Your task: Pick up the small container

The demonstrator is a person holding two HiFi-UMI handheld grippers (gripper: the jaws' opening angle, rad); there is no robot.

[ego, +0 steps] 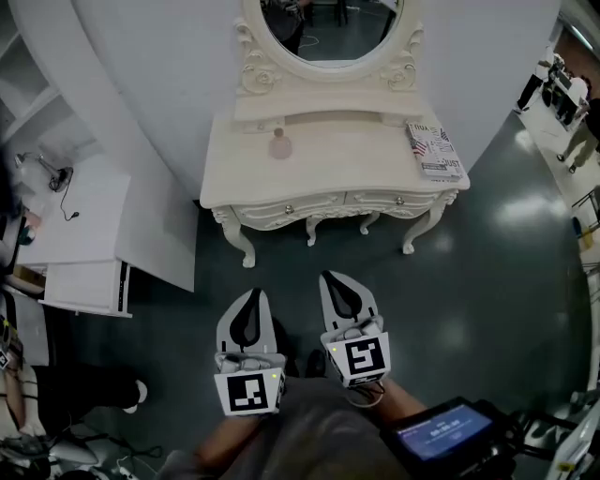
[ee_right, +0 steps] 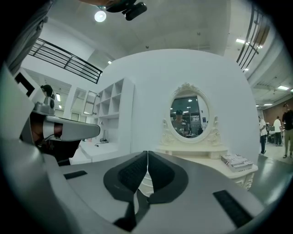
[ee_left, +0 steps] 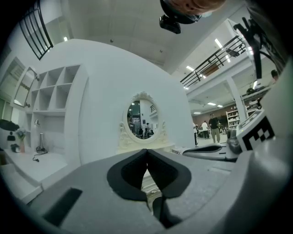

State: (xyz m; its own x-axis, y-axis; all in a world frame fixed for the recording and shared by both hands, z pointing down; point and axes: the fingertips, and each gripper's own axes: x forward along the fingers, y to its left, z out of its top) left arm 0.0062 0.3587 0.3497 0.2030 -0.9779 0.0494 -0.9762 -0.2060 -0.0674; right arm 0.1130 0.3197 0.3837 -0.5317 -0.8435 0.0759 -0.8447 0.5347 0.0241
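The small container (ego: 280, 143) is a pale pink little bottle with a round body and a narrower top. It stands upright on the cream dressing table (ego: 356, 164), on the left part of its top, just in front of the low shelf (ego: 319, 101) under the mirror (ego: 330, 28). From our grippers it is at 12 o'clock and well apart from them.

We hold both grippers low and close to our body, side by side, above the dark floor (ego: 487, 281), and they point forward to the table. The left gripper (ego: 251, 296) has its jaws together, and nothing is between them. The right gripper (ego: 334, 279), at 3 o'clock of the left one, is a little more forward. Its jaws are also pressed together, with nothing between.

We count two grippers. Farther, at 10 o'clock, there is one white desk (ego: 75, 220). On the dressing table we count one small container and one stack of magazines (ego: 434, 150), which lies at 3 o'clock of the container, at the right end of the top. Behind them stands one oval mirror.
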